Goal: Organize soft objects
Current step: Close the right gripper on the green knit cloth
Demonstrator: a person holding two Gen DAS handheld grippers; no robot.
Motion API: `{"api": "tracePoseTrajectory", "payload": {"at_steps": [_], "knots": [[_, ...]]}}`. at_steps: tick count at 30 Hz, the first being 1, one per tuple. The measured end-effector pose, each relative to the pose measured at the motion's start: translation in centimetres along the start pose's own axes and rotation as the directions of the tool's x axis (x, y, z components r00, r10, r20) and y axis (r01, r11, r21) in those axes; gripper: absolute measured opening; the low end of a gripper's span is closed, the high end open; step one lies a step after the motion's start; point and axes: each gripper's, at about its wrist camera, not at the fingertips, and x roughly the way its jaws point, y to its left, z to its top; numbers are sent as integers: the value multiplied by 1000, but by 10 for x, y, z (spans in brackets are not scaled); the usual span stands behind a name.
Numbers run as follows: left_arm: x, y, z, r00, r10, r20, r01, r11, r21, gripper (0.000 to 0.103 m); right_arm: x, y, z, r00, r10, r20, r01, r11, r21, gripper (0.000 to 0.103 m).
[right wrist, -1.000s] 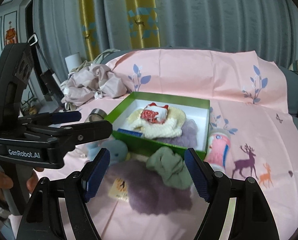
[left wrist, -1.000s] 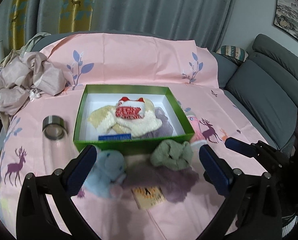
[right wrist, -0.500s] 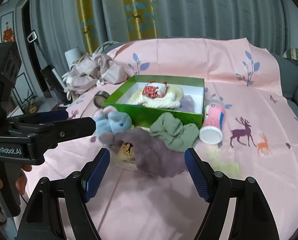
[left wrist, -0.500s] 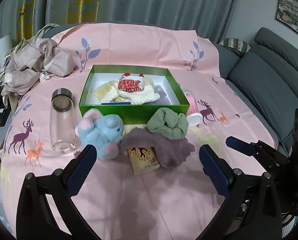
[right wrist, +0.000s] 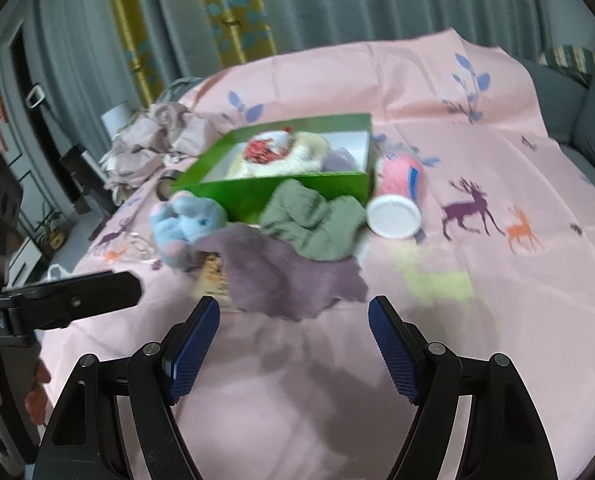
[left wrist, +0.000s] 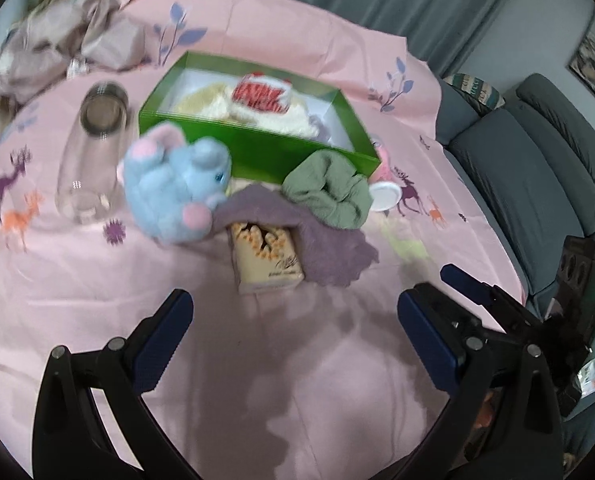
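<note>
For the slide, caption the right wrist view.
Open right gripper above pink cloth, facing purple towel, green cloth, blue plush, green box.

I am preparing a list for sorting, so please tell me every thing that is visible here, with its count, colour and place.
Open cardboard box: 1, green, centre; cream and red knitwear inside.
Plush toy: 1, blue-pink, before the box.
Crumpled cloth: 1, green, against the box front.
Fuzzy cloth: 1, purple, over a packet.
Paper packet: 1, beige.
Glass bottle: 1, clear, lying.
Tube: 1, pink, white cap.
Tablecloth: 1, pink.
Sofa: 1, grey.
Left gripper: open.
Right gripper: open.
</note>
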Motion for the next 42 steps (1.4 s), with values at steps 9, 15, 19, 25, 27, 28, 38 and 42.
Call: {"api": "tracePoseTrajectory", "payload": {"at_steps": [9,15,19,25,27,28,38,42], "knots": [[5,5,15,997,-68,38,68,998,13,102,32,-19,17,1000,10,8,-11,999,49,77],[28,-13,55,997,-54,61,46,990,135,102,58,-24,32,1000,23,10,-23,997,68,77],[60,-19,72,999,-44,2,43,987,156,101,71,-29,36,1000,23,-6,-23,997,77,74],[99,-24,87,999,-20,-49,28,983,183,91,87,-37,40,999,22,-29,-20,997,79,68],[108,-25,89,998,-15,-63,26,982,186,86,92,-39,41,999,26,-36,-23,996,84,67],[112,-25,90,998,-10,-68,23,981,190,81,94,-40,41,999,29,-38,-25,996,86,66],[138,-15,91,987,-76,-143,92,990,107,32,113,-49,41,996,59,-70,-51,992,113,32],[132,-13,90,988,-79,-136,92,991,93,20,116,-47,43,995,75,-71,-67,992,109,13]]}}
